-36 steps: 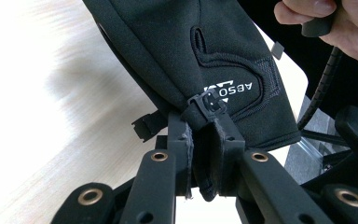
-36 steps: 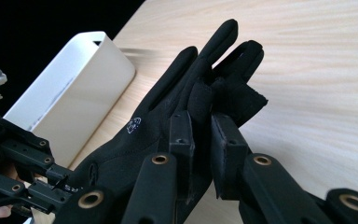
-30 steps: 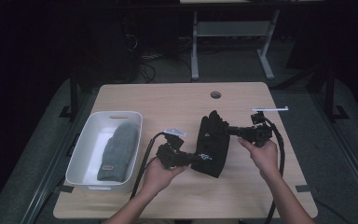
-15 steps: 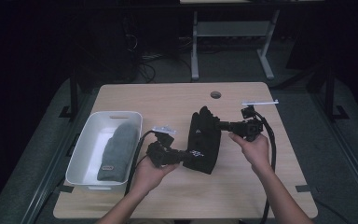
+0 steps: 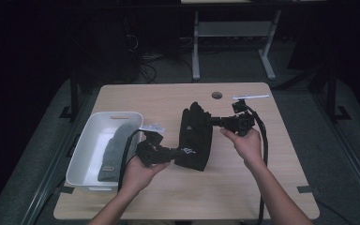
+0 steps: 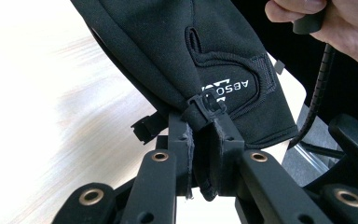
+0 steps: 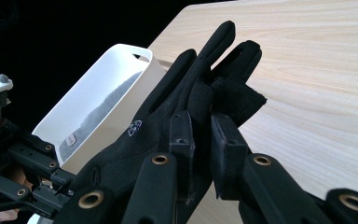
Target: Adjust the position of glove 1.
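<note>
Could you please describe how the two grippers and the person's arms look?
Both the left gripper and the right gripper are black, with bar linkages joined by brass-coloured rivets and flat, padded black fingers. A thick black cable trails from the right one, and another from the left. Each carries a pale plate on top. The forearms are bare, with no sleeves visible.
</note>
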The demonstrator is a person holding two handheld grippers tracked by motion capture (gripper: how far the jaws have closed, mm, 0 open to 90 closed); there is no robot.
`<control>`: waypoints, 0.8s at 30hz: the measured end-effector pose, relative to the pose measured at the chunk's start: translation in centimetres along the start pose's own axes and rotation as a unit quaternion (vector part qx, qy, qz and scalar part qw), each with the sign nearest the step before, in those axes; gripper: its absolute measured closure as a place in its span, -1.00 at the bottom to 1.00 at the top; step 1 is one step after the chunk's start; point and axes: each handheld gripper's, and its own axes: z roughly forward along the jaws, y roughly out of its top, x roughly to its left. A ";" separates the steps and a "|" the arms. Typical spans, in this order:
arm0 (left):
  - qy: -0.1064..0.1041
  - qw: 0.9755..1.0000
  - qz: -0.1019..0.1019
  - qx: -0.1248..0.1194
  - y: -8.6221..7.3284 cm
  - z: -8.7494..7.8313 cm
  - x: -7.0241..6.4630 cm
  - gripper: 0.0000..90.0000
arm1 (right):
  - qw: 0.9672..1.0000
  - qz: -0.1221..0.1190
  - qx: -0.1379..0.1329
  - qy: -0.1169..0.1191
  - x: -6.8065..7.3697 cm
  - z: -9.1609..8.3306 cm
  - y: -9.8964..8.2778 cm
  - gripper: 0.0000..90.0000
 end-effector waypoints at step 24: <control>0.014 1.000 -0.002 -0.016 -0.2 -3.4 1.2 0.79 | 1.000 -0.011 0.000 0.027 2.4 2.1 2.1 0.77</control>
